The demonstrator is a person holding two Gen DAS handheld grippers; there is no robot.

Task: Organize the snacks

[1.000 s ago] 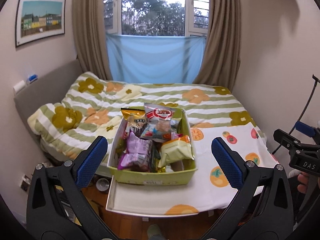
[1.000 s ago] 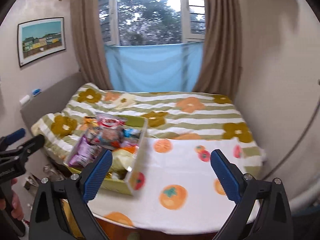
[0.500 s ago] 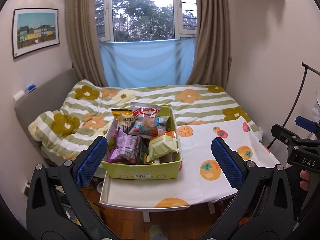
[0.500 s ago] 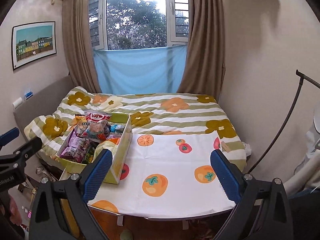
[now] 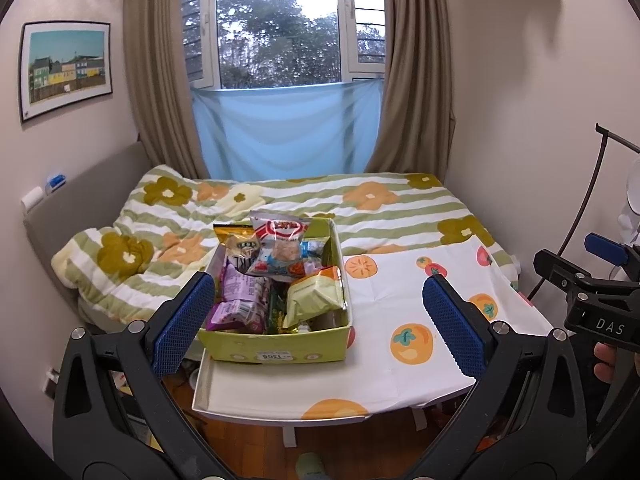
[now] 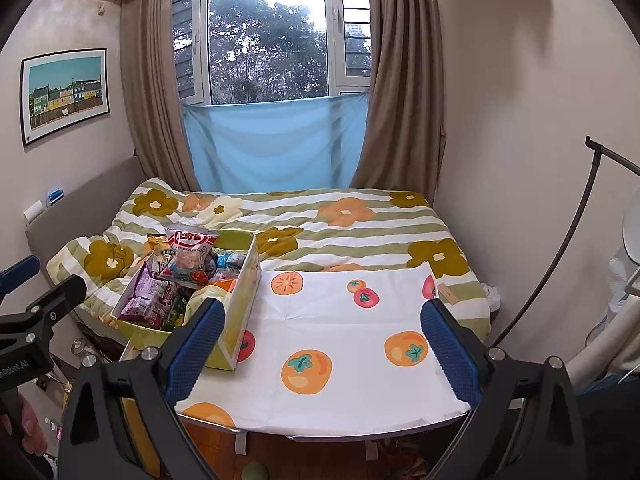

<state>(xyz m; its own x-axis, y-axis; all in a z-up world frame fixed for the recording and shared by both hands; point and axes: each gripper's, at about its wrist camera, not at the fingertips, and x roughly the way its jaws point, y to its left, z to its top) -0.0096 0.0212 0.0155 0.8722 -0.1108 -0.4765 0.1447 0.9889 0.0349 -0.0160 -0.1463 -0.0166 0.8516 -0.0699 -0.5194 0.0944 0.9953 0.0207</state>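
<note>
A yellow-green box (image 5: 276, 350) (image 6: 240, 304) full of snack packets stands on the left part of a small table covered by a white cloth with orange fruit prints (image 5: 400, 360) (image 6: 340, 344). On top lie a red-and-white packet (image 5: 280, 240) (image 6: 190, 248), purple packets (image 5: 240, 300) (image 6: 144, 296) and a pale green bag (image 5: 316, 296). My left gripper (image 5: 320, 320) is open, held back from the table's near edge and facing the box. My right gripper (image 6: 324, 344) is open too, over the cloth's near part, with the box to its left. Both are empty.
A bed with a green-striped flower quilt (image 5: 360, 208) (image 6: 360, 232) lies right behind the table. Walls close in on both sides, with a black stand (image 6: 560, 248) at the right. Wooden floor (image 5: 340, 440) shows below the table's front edge.
Both grippers have drawn back and risen from the table, so box and table look smaller and farther. Both stay open and empty.
</note>
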